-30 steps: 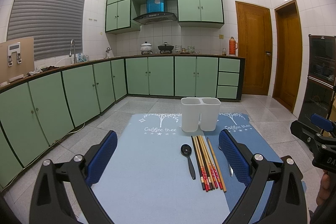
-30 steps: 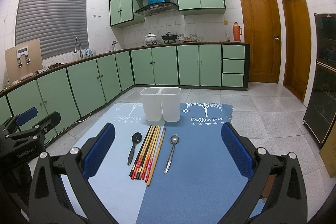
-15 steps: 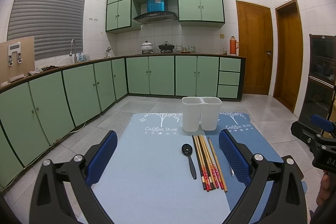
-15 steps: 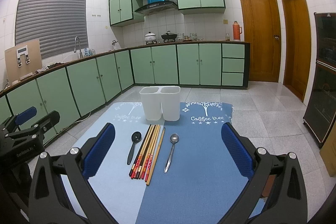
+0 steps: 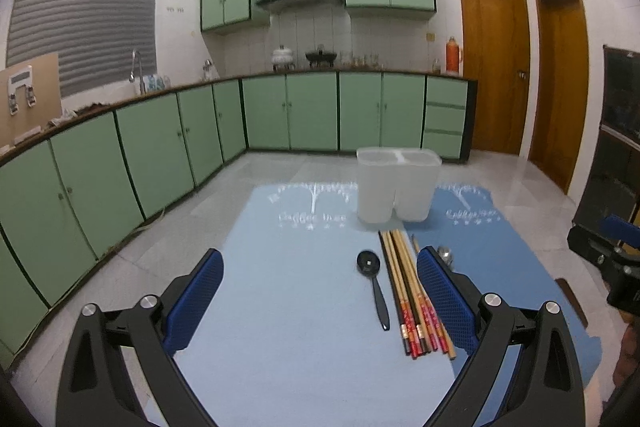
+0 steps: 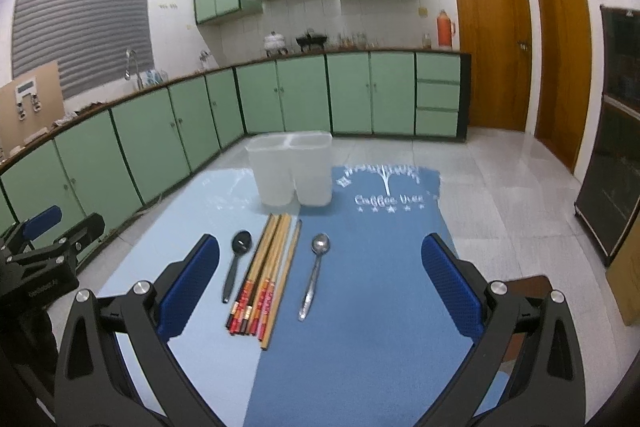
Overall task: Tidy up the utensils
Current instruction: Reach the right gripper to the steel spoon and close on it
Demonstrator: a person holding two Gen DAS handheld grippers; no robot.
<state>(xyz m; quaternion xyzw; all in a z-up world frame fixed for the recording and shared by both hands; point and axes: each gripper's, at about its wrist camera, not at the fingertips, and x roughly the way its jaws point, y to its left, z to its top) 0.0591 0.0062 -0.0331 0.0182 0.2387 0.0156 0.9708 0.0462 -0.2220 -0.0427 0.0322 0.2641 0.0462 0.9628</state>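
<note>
Both jaws wide, empty. Bundle of red-ended wooden chopsticks (image 6: 267, 275) lies near-to-far before white two-compartment plastic holder (image 6: 291, 167), between left gripper's (image 5: 318, 297) pads; right gripper (image 6: 320, 281) centred over steel spoon (image 6: 315, 273).

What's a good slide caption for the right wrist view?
Open right hand-held gripper above black spoon, chopsticks and metal spoon, white two-compartment holder behind.

Spoons (image 6: 316, 273), chopsticks (image 6: 262, 277) before holder (image 6: 290, 169)
</note>
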